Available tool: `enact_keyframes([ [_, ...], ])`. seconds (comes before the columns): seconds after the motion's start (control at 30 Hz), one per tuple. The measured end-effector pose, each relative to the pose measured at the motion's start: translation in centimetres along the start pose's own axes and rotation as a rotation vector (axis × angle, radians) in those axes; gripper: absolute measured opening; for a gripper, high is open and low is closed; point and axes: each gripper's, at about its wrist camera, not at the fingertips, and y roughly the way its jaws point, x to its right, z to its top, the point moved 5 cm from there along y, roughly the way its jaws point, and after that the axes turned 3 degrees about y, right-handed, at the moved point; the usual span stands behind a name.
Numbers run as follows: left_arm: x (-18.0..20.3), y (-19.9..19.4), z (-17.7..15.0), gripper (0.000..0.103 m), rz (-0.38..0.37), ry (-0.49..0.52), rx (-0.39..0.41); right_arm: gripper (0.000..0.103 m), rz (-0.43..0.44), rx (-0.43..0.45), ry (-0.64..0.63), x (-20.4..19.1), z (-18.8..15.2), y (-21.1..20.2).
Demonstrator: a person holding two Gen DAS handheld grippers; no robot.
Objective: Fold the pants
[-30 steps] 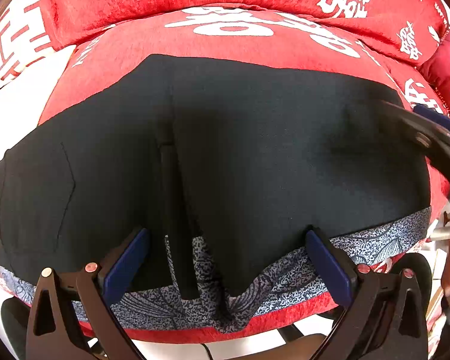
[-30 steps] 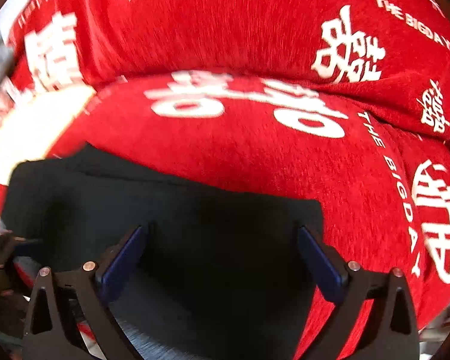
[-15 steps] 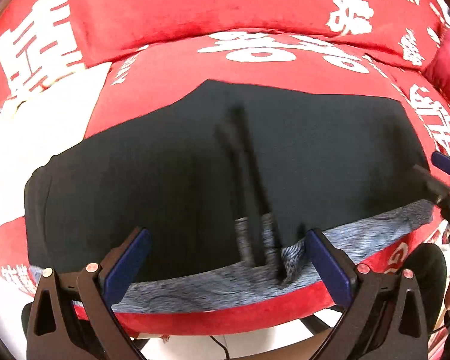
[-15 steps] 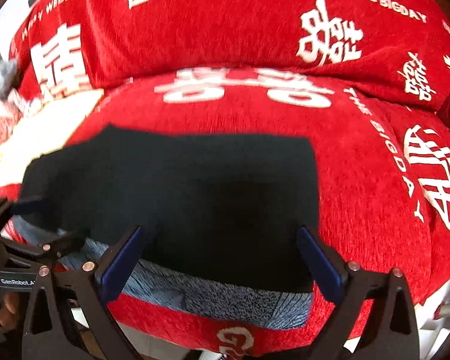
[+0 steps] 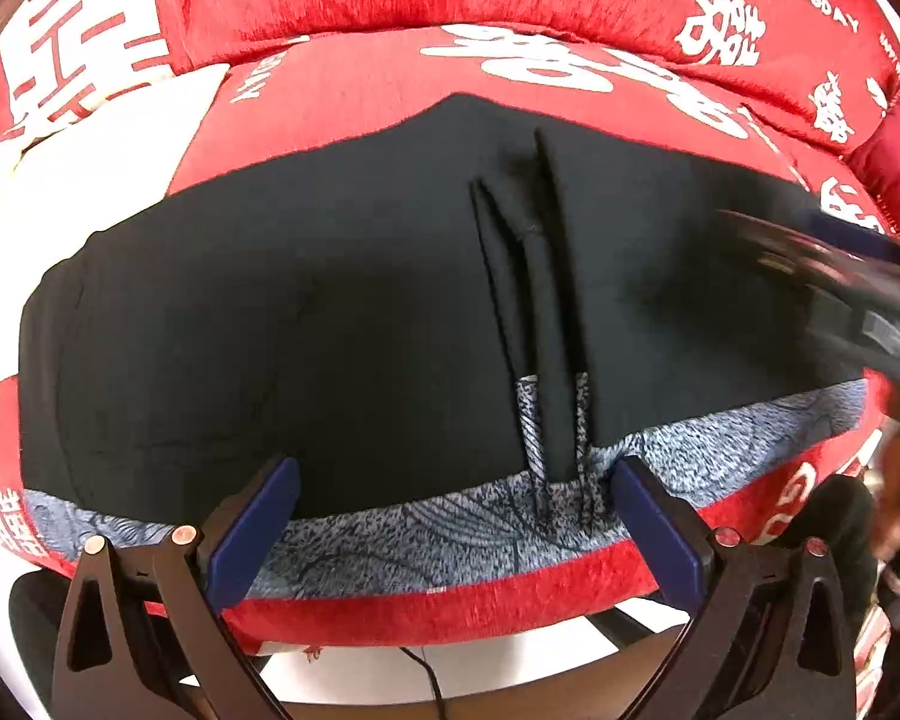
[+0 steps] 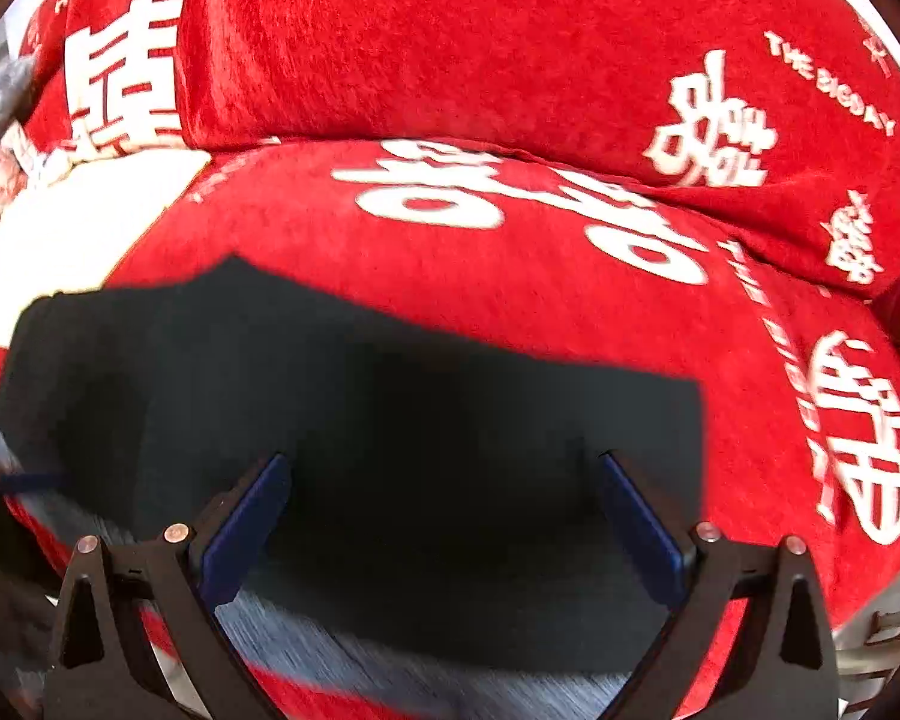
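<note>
Black pants (image 5: 342, 324) lie spread flat on a red seat cushion (image 5: 378, 90), with a grey-blue patterned waistband (image 5: 426, 534) along the near edge and a raised pleat (image 5: 546, 312) right of the middle. My left gripper (image 5: 456, 528) is open and empty, its jaws wide apart over the waistband. My right gripper (image 6: 444, 522) is open and empty, over the right part of the pants (image 6: 450, 420). The right gripper also shows in the left wrist view (image 5: 840, 276) as a blurred dark shape at the right edge.
Red back cushions (image 6: 450, 48) with white characters rise behind the seat. A white patch (image 5: 84, 162) lies at the left of the seat. Below the cushion's front edge are a dark frame and a thin cable (image 5: 432, 678).
The left view has shifted, so the pleat now sits further right. The right gripper has come back over the pants, after pulling back enough to show the waistband half a second ago. Both stay open.
</note>
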Motion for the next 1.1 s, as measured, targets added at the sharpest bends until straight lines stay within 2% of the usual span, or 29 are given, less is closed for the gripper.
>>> enact_keyframes([
  [0.03, -0.3, -0.4, -0.1, 0.103, 0.004, -0.005, 0.012, 0.102, 0.011, -0.044, 0.004, -0.6, 0.1, 1.4],
  [0.07, -0.7, -0.9, -0.2, 0.103, 0.012, -0.013, 0.024, 0.103, -0.02, -0.089, -0.007, -1.0, 0.1, 2.9],
  [0.1, -1.3, -1.2, -0.4, 0.103, 0.019, -0.02, 0.03, 0.103, -0.06, -0.099, -0.028, -1.3, 0.3, 3.5],
  [0.13, -2.0, -1.4, -0.5, 0.103, 0.025, -0.03, 0.03, 0.103, -0.065, -0.074, -0.026, -1.8, 0.7, 3.0],
  [0.2, -3.6, -1.2, -1.1, 0.103, 0.034, -0.066, 0.021, 0.103, -0.006, -0.038, 0.005, -2.6, 1.3, 1.9],
  [0.27, -5.1, -0.6, -1.9, 0.103, 0.018, -0.113, -0.005, 0.103, 0.015, -0.008, 0.011, -3.5, 1.7, 1.5],
  [0.4, -6.5, -1.5, -2.1, 0.103, 0.005, -0.129, 0.017, 0.103, -0.048, -0.062, 0.002, -4.4, 1.5, 4.1],
  [0.47, -7.7, -2.4, -2.3, 0.103, 0.008, -0.146, 0.038, 0.103, -0.063, -0.066, 0.006, -4.6, 1.8, 4.1],
  [0.57, -11.6, -3.2, -2.7, 0.103, 0.025, -0.235, 0.064, 0.103, -0.058, -0.003, -0.011, -5.6, 2.3, 1.7],
  [0.63, -14.5, -3.1, -3.2, 0.103, 0.051, -0.314, 0.063, 0.103, -0.019, 0.042, -0.048, -7.4, 2.1, 0.4],
  [0.67, -16.3, -2.6, -3.7, 0.103, 0.088, -0.358, 0.054, 0.103, 0.004, 0.045, -0.064, -8.4, 1.7, 0.1],
  [0.73, -17.6, -1.3, -4.7, 0.103, 0.099, -0.386, 0.02, 0.103, 0.062, 0.009, -0.135, -11.0, 0.4, 0.9],
  [0.77, -18.0, -0.8, -5.0, 0.103, 0.046, -0.402, 0.02, 0.103, 0.062, -0.034, -0.188, -12.3, -0.6, 2.0],
  [0.8, -18.3, -1.0, -5.1, 0.103, 0.027, -0.409, 0.027, 0.103, 0.035, -0.082, -0.238, -13.1, -1.4, 3.3],
  [0.83, -18.3, -1.5, -5.2, 0.103, 0.029, -0.395, 0.026, 0.103, -0.016, -0.086, -0.295, -13.8, -1.9, 3.9],
  [0.87, -18.5, -2.0, -5.1, 0.103, 0.035, -0.382, 0.037, 0.103, -0.031, -0.042, -0.329, -14.3, -1.9, 3.5],
  [0.97, -19.9, -3.8, -5.4, 0.103, 0.052, -0.369, 0.1, 0.103, 0.056, -0.035, -0.35, -15.9, -0.8, 2.0],
  [1.03, -21.0, -4.0, -5.8, 0.103, 0.053, -0.373, 0.099, 0.103, 0.099, 0.013, -0.436, -17.8, 0.5, 1.0],
  [1.1, -22.2, -3.5, -6.5, 0.103, 0.051, -0.375, 0.077, 0.103, 0.156, 0.012, -0.529, -20.2, 1.9, 1.2],
])
